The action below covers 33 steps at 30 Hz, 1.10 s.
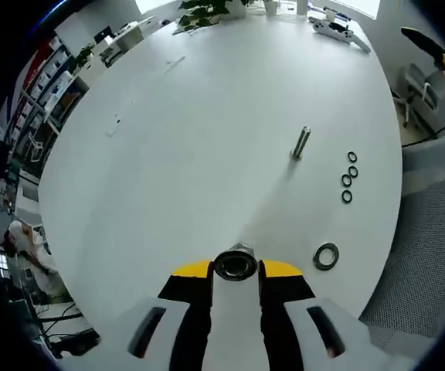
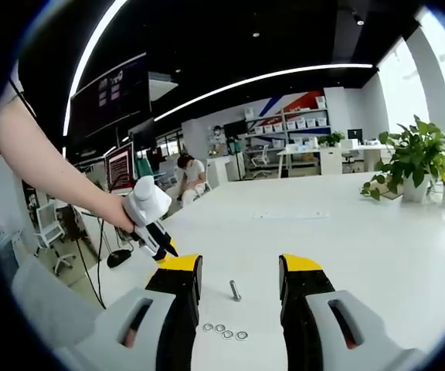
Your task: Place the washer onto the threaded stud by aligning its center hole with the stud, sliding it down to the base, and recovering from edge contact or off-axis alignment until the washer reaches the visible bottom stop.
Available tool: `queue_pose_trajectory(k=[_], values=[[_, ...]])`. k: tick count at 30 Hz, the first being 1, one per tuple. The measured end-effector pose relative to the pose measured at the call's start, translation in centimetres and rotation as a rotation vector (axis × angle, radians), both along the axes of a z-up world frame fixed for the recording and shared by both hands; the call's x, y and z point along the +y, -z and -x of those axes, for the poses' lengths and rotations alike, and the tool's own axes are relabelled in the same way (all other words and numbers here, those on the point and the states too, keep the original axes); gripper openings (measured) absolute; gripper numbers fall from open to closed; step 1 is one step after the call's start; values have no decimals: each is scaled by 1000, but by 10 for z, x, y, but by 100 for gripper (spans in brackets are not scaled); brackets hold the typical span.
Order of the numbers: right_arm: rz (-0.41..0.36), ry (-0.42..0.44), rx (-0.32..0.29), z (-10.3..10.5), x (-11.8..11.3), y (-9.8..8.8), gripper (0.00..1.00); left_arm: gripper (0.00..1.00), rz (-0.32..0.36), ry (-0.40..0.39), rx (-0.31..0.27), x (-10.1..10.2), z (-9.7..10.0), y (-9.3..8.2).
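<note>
In the left gripper view, your left gripper (image 1: 236, 272) sits at the near edge of the white table (image 1: 207, 139). Its yellow-tipped jaws are closed on a big nut (image 1: 235, 264), and you look straight down into the nut's round hole. Just to the right of the jaws, a large washer (image 1: 326, 256) lies flat on the table, close to the nut but not touching it. Farther out and a bit to the right, a metal stud (image 1: 301, 143) stands on the table, well apart from the washer. To the right of the stud, four small rings (image 1: 349, 177) lie in a short row near the table's right edge. At the far end you see green plants (image 1: 207, 11) and a white controller (image 1: 340, 31).

In the right gripper view, a bare arm comes in from the left, and the hand holds your left gripper (image 2: 163, 250) over the near left part of the table (image 2: 346, 232). To its right, your right gripper (image 2: 239, 277) is wide open, with nothing between its jaws. Through the gap you see the stud (image 2: 235, 291) standing on the table, and nearer to you the small rings (image 2: 225, 332) in a row. On the far right stands a potted plant (image 2: 414, 158). Far behind the table, a person sits among desks and shelves.
</note>
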State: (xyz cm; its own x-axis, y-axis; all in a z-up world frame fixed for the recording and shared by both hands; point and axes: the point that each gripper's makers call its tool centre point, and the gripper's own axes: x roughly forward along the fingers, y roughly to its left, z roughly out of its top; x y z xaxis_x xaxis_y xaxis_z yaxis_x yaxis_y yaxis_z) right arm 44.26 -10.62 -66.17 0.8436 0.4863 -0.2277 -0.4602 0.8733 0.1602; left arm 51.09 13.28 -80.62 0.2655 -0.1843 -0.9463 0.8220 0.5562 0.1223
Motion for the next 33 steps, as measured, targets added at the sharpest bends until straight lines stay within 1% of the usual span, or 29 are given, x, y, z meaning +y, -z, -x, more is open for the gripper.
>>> queue_pose_trajectory(k=[2, 4, 6, 8, 10, 12, 14, 18, 22, 29, 33], values=[[-3, -1, 3, 0, 0, 1, 42, 17, 27, -12, -7, -2, -1, -2], [-1, -1, 3, 0, 0, 1, 42, 14, 41, -22, -19, -4, -2, -4], [-1, -1, 0, 0, 0, 0, 42, 13, 52, -32, -18, -6, -2, -4], [2, -3, 2, 0, 1, 1, 42, 12, 43, -30, -12, -6, -2, -1], [2, -5, 4, 0, 1, 2, 42, 11, 43, -27, -18, -6, -5, 1], [3, -4, 2, 0, 1, 1, 42, 11, 55, -33, -26, -10, -7, 0], [1, -4, 4, 0, 1, 1, 42, 11, 66, -37, -28, -12, -9, -1], [3, -4, 4, 0, 1, 1, 42, 11, 59, -21, -25, -12, -7, 0], [6, -6, 5, 0, 2, 2, 42, 15, 61, -24, -23, -9, -3, -3], [14, -9, 1, 0, 3, 2, 42, 17, 65, -15, -45, -8, 3, -10], [20, -8, -7, 0, 3, 0, 43, 17, 77, -31, -62, -4, 7, -16]])
